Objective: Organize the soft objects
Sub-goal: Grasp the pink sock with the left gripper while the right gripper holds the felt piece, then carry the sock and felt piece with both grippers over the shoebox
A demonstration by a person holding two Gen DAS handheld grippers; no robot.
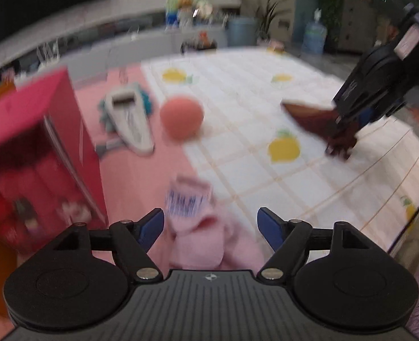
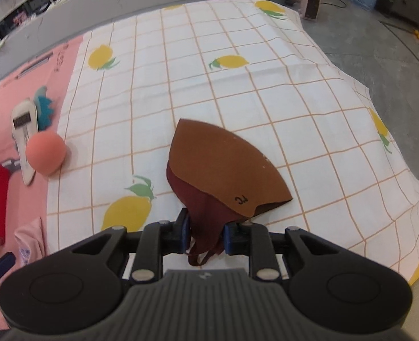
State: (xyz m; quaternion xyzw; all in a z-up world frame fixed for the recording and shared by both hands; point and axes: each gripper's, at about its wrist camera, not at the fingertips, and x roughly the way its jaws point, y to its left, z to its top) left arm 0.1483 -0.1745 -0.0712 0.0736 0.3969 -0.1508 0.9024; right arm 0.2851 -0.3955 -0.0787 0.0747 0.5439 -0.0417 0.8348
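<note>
At frame bottom, the left gripper (image 1: 211, 224) stands spread wide above one pink sock (image 1: 206, 236); the right gripper (image 2: 205, 231) pinches one brown mask (image 2: 223, 167) at centre. One peach ball (image 2: 46, 153) lies left, beside one red box (image 1: 36, 142).

I can make out one dark handwritten mark, perhaps "JC", on the brown mask (image 2: 226, 167). The blue print on the pink sock's label (image 1: 185, 200) is too blurred to read.
</note>
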